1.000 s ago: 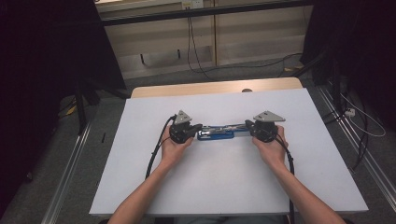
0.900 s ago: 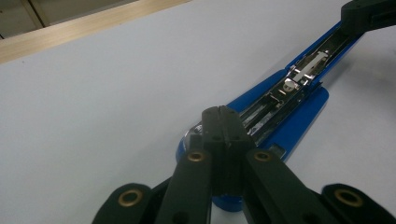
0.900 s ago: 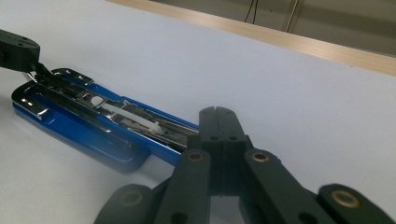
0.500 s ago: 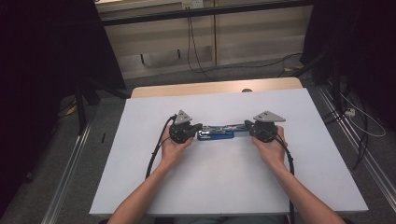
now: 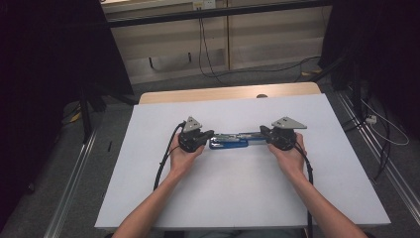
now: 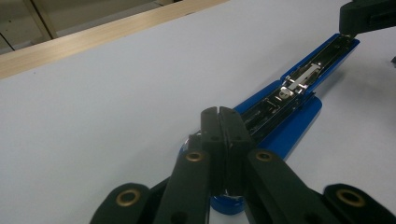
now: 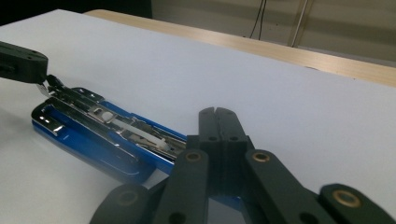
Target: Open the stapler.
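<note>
At mid-table (image 5: 148, 148), the blue stapler (image 5: 229, 143) lies swung open between both hands. Left gripper (image 5: 212, 134) pinches one end, jaws together; right gripper (image 5: 262, 133) clamps the other. The gripper views reveal its shiny metal staple channel (image 6: 299, 77).

Blue stapler (image 5: 229, 143) on white table (image 5: 247, 198)

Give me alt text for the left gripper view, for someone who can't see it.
A shut black left gripper rises from the bottom edge over one end of a blue stapler that lies opened out flat on a white table, its metal staple channel showing. At the top right corner the right gripper meets the stapler's far end.
</note>
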### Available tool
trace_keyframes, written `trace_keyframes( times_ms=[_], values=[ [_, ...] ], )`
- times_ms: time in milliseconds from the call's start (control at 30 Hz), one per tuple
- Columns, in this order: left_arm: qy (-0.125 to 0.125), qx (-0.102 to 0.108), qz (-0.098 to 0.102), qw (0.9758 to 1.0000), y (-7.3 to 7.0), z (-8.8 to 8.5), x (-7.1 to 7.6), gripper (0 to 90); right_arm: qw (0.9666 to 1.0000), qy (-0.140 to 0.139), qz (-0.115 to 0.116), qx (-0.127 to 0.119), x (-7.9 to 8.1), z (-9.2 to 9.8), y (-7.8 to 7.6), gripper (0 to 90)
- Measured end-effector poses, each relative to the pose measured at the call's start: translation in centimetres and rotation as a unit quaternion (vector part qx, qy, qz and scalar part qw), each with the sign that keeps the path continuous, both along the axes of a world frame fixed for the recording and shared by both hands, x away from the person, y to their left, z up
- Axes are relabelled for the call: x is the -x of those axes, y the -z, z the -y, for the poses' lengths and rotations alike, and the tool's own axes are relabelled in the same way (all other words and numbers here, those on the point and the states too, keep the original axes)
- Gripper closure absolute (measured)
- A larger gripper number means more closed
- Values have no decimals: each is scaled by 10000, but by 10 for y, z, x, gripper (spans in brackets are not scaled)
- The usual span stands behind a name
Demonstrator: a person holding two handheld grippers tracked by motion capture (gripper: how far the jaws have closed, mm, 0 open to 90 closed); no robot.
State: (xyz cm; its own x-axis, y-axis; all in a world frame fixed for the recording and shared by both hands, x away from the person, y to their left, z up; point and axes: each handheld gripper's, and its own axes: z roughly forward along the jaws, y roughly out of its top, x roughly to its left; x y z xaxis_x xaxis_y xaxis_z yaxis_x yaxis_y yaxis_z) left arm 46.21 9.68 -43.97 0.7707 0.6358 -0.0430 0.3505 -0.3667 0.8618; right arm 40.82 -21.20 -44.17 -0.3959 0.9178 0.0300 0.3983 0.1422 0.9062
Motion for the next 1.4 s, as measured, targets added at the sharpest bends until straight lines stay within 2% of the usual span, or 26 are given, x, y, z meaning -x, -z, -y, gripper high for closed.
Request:
trace_keyframes(
  times_ms=[300, 433, 500, 600, 667, 733, 833, 900, 1000, 1067, 1167, 1200, 1267, 1400],
  values=[
    [81, 69, 100, 9999, -6, 2, 4, 770, 9998, -1, 52, -166, 1, 2, -3, 815],
    [23, 117, 126, 9998, -9, 0, 5, 679, 9997, -18, 74, -212, 0, 2, -6, 721],
    [-76, 199, 81, 9997, -10, -1, 5, 586, 9997, -32, 116, -229, 1, 2, -8, 652],
    [-145, 192, 82, 9997, -11, -3, 5, 533, 9995, -57, 155, -262, 0, 1, -9, 501],
    [-223, 174, 68, 9996, -12, -3, 5, 433, 9994, -25, 214, -274, 0, 0, -9, 362],
    [-252, 147, 110, 9995, -12, -3, 5, 363, 9994, 35, 169, -308, -1, -1, -9, 260],
    [-307, -97, 246, 9992, -12, -2, 6, 250, 9995, -9, 82, -310, -3, -3, -7, 155],
    [-271, -48, 170, 9995, -12, -1, 6, 169, 9995, 18, 85, -292, -3, -3, -6, 125],
    [-244, -91, 143, 9996, -13, -1, 8, 92, 9994, -7, 123, -336, -2, -3, -8, 88],
    [-240, 8, 28, 9997, -14, -3, 8, 42, 9994, -48, 144, -296, -1, -3, -9, 53],
    [-274, -46, 130, 9995, -16, -7, 13, 41, 9993, -80, 182, -324, 2, -1, -13, 41],
    [-304, -4, 116, 9995, -16, -9, 14, 40, 9992, -95, 205, -328, 4, 0, -14, 40],
    [-234, 171, -41, 9996, -17, -13, 15, 37, 9991, -78, 239, -327, 7, 3, -15, 42],
    [-291, 258, 44, 9992, -19, -19, 20, 35, 9991, -19, 304, -285, 13, 11, -16, 42]
  ],
)
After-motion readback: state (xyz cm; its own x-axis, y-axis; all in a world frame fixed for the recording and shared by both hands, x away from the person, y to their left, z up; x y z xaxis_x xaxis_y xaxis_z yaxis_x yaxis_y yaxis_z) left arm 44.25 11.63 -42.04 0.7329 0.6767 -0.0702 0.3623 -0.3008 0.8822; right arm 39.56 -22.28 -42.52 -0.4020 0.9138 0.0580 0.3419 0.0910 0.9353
